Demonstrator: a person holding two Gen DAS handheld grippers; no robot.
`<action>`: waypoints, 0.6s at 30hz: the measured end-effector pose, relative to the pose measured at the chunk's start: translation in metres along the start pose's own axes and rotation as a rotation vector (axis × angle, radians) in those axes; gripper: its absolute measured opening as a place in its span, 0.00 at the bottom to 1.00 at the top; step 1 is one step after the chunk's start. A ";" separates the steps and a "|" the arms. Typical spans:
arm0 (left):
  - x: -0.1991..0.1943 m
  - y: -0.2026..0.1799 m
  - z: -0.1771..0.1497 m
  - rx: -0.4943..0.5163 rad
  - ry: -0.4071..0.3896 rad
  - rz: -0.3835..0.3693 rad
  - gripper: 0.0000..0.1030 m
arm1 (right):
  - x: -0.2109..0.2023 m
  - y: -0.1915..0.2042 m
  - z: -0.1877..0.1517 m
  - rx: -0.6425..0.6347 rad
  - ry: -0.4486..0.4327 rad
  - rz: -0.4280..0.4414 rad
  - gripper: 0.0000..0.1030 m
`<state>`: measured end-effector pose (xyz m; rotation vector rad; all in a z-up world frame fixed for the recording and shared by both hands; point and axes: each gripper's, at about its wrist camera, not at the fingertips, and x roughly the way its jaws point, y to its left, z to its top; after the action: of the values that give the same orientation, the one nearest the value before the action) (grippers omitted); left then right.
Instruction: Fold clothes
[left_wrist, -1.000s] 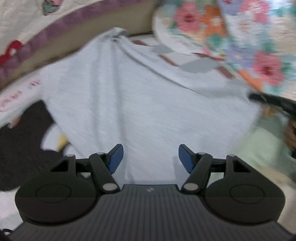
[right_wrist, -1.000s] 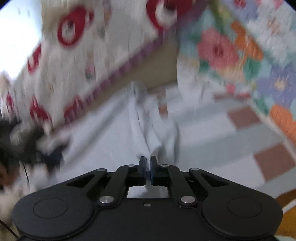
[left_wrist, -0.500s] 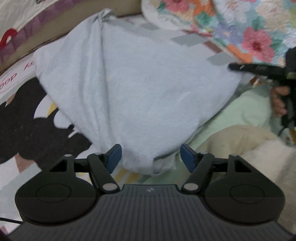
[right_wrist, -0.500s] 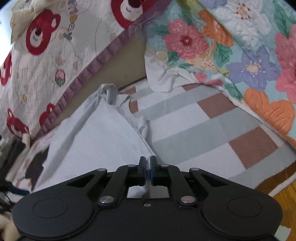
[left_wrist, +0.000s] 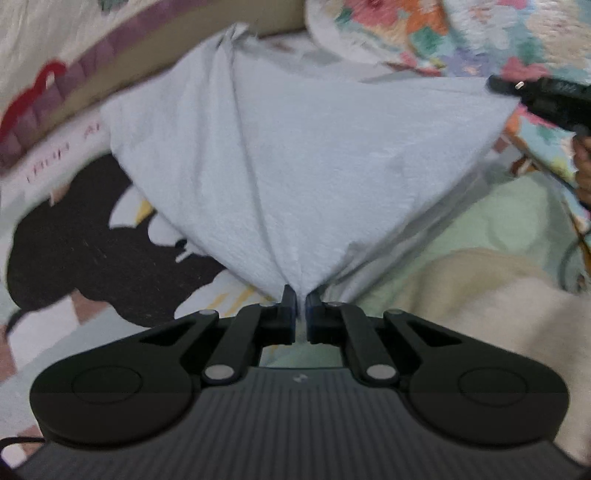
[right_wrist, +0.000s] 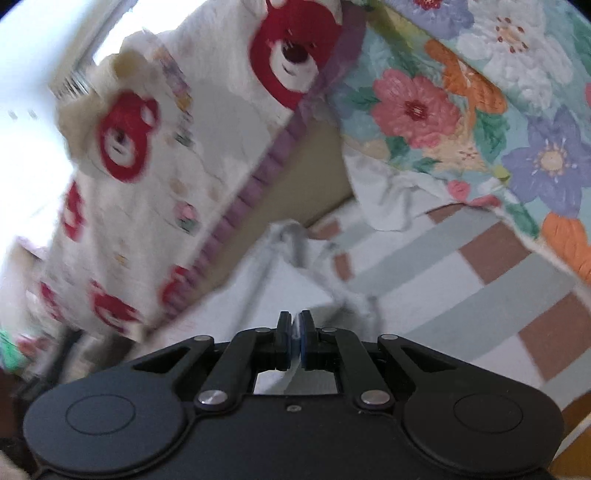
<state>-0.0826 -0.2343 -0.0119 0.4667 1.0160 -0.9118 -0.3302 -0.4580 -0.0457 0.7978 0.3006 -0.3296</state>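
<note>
The left gripper (left_wrist: 302, 295) has its 2 black jaws pinched together on the near corner of a pale blue-grey cotton garment (left_wrist: 295, 158), and the cloth fans out from that pinch in long creases. The garment is stretched above a patterned play mat (left_wrist: 92, 258) with a large black cartoon shape printed on it. Its far tip is bunched against the base of a white quilt printed with red bears and edged in purple frill (left_wrist: 74, 62).

At the right edge of the left wrist view, the right gripper (left_wrist: 517, 86) grips another corner of the same garment, with the person's fingers (left_wrist: 581, 173) just showing behind it. From its own camera, the right gripper (right_wrist: 295, 334) is clamped shut on a thin fold of the pale cloth (right_wrist: 266, 295), which runs away toward the bear quilt (right_wrist: 155, 147).

A quilted floral blanket in pink, orange, purple and teal (right_wrist: 480, 110) hangs at the upper right, its edge lying over the striped grey, white and brown part of the mat (right_wrist: 461, 295). A pale green cloth (left_wrist: 480, 221) and a cream fleecy fabric (left_wrist: 498, 295) lie beside the left gripper, to its right. Both views are somewhat blurred.
</note>
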 end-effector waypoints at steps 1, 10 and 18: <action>0.000 -0.004 -0.003 0.015 0.016 0.011 0.04 | -0.003 -0.001 -0.006 -0.015 0.011 -0.030 0.06; 0.016 0.007 -0.020 -0.075 0.085 0.003 0.00 | 0.020 -0.027 -0.058 -0.107 0.207 -0.303 0.05; -0.003 0.032 -0.016 -0.185 -0.015 -0.021 0.23 | 0.018 -0.014 -0.046 -0.211 0.227 -0.456 0.07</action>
<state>-0.0651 -0.2035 -0.0188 0.2937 1.0826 -0.8297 -0.3259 -0.4364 -0.0917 0.5526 0.7230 -0.6255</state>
